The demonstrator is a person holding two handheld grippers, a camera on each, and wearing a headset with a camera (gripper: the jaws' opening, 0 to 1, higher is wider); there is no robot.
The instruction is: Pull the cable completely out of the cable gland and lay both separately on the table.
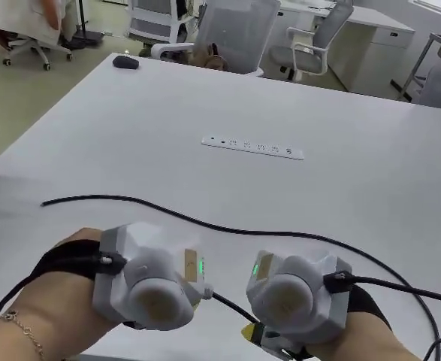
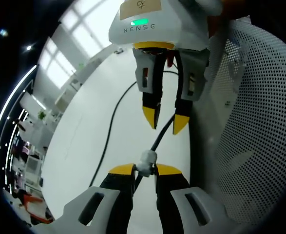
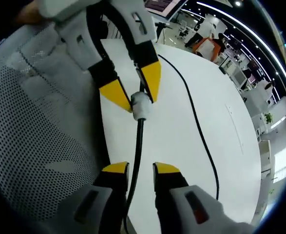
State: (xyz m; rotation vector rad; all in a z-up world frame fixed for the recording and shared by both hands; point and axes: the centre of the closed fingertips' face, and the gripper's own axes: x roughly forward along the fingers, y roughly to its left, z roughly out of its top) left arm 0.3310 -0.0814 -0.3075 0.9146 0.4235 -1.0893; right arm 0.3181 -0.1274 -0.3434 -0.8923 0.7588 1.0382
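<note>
Cable [image 3: 139,146]: one; cable gland [image 2: 146,160]: one

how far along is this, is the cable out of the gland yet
Done: nothing yet. The cable runs into the cable gland and is not pulled free. In hand: the left gripper is shut on the cable gland, and the right gripper straddles the cable close by, jaws apart with a gap showing. Left: close on the cable, pull it fully out, then lay both separately on the table.
</note>
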